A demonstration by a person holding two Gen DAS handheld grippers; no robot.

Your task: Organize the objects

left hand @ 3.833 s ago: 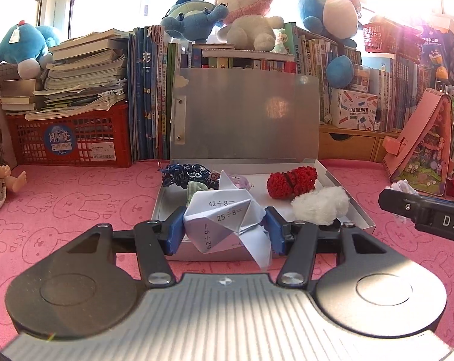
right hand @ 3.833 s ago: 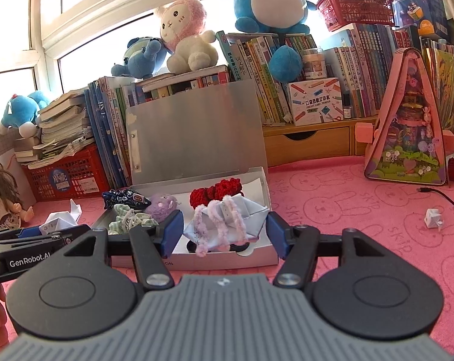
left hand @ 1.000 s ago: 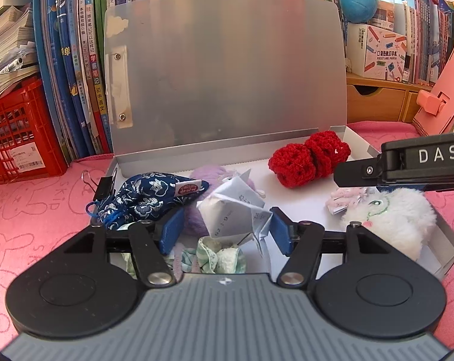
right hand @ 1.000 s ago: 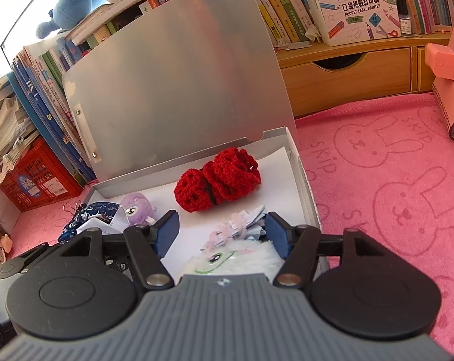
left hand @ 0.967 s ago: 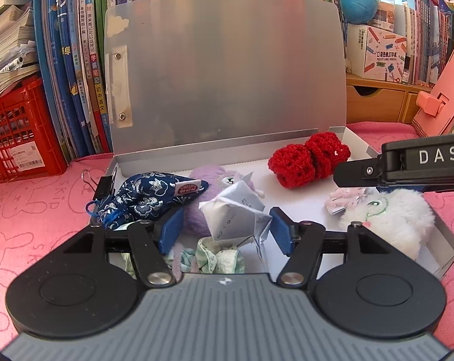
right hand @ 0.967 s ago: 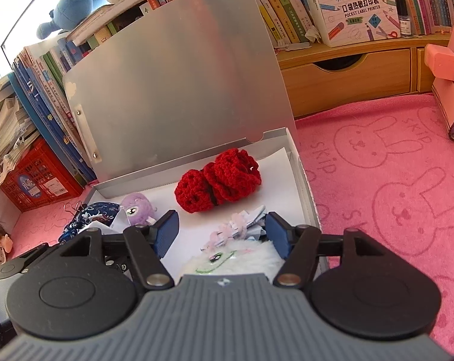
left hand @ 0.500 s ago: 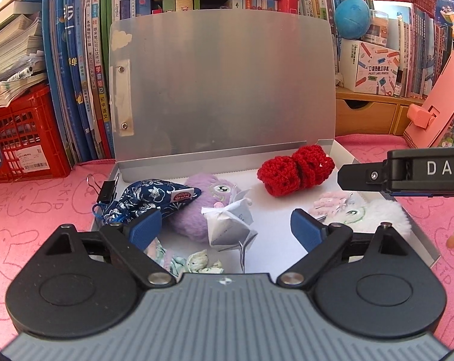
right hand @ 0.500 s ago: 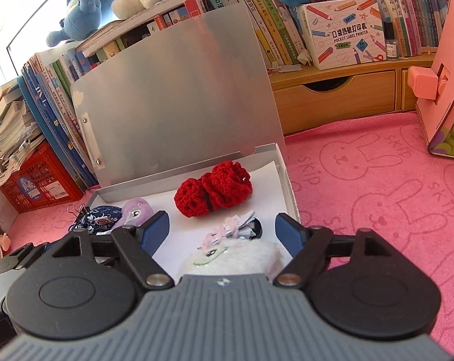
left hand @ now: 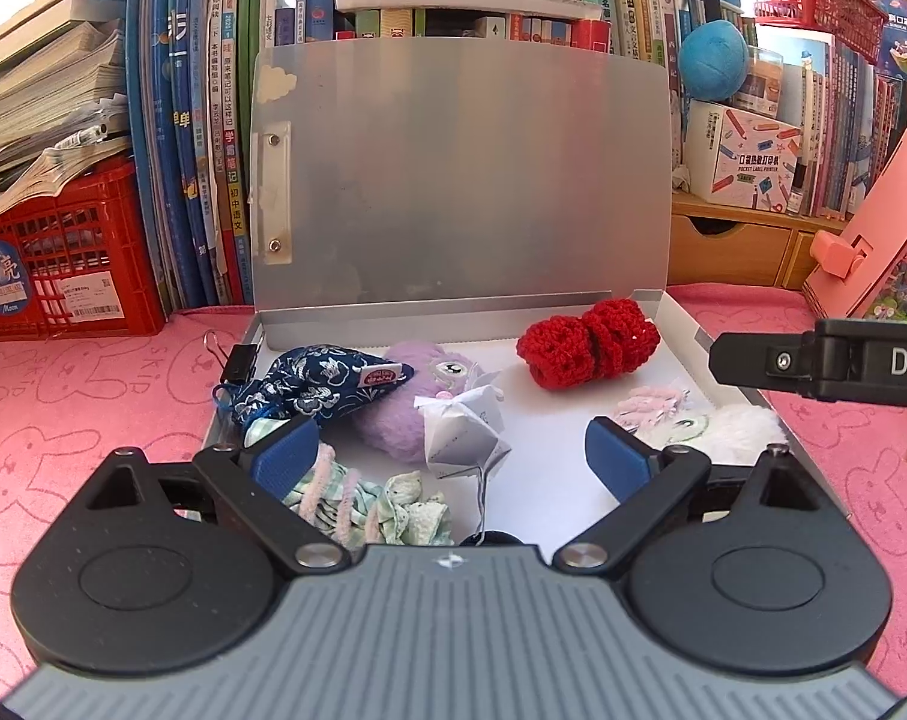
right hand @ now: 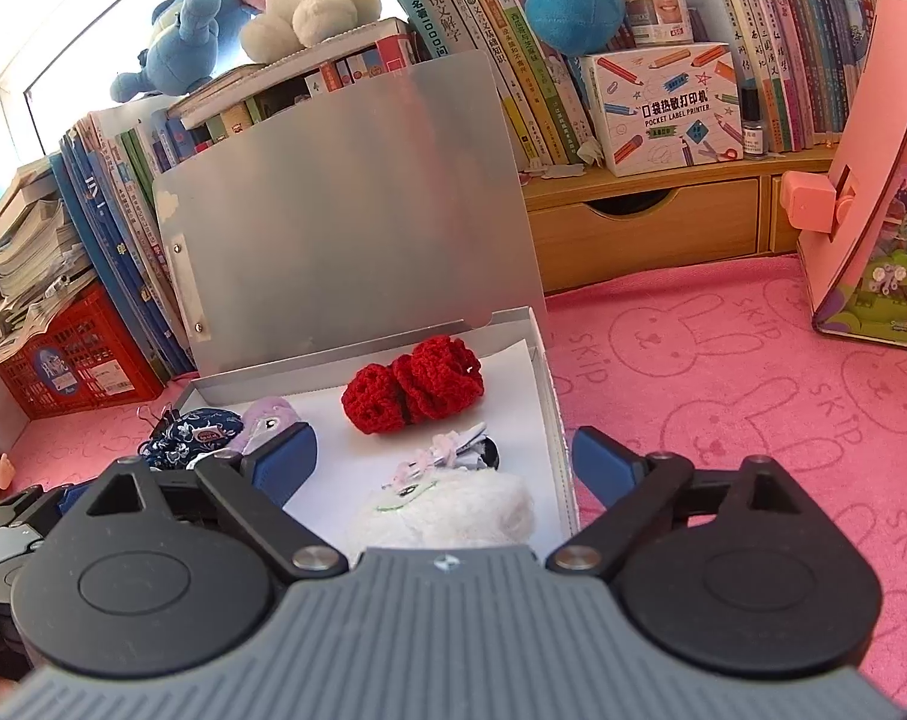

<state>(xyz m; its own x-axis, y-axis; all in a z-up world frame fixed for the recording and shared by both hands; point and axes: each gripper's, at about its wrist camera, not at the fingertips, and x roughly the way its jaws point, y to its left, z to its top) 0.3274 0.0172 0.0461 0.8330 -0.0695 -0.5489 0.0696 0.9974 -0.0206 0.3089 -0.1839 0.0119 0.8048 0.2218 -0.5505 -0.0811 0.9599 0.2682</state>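
An open silver box with its lid upright holds a red crochet piece, a purple plush, a blue patterned pouch, a folded paper figure and a green cloth. My left gripper hovers just in front of the paper figure, jaws opening, pads clear of it. In the right wrist view my right gripper hangs over a white fluffy plush and a pink fuzzy piece, jaws opening, touching neither. The red crochet piece lies beyond.
Books, a red crate and plush toys stand behind the box. A pink toy house stands at the right on the pink rabbit-print cloth. A black binder clip sits at the box's left rim. Wooden drawers line the back right.
Both grippers have opened wide and drawn back and up a little. The left one let go of the folded paper figure, which now rests in the box beside the purple plush.
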